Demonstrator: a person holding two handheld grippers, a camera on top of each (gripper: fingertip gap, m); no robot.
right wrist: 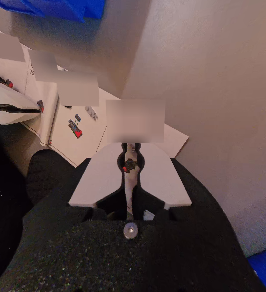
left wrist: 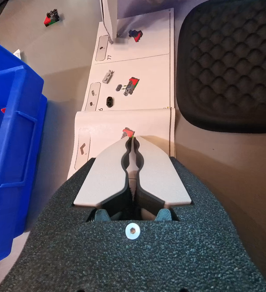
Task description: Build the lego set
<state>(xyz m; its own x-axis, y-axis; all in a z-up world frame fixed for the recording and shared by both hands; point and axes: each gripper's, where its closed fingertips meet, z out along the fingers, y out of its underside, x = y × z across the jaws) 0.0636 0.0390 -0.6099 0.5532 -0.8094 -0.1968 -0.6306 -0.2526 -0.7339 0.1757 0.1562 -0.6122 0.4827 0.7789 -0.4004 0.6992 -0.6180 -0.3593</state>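
— So, where do the pieces lie?

— Two loose ones rest on the open instruction booklet [left wrist: 145, 88]: a grey plate [left wrist: 108, 77] and, nearer, a black rounded piece [left wrist: 109, 101]. A red, green and black sub-assembly [left wrist: 52, 17] sits apart on the table [left wrist: 62, 60], beyond the blue bin [left wrist: 13, 126].

— And the grippers?

— The left gripper [left wrist: 132, 138] hangs over the booklet, fingertips almost touching, nothing between them. The right gripper [right wrist: 130, 146] is over the booklet's far page; a blurred patch hides its tips, so I can't tell how the jaws stand.
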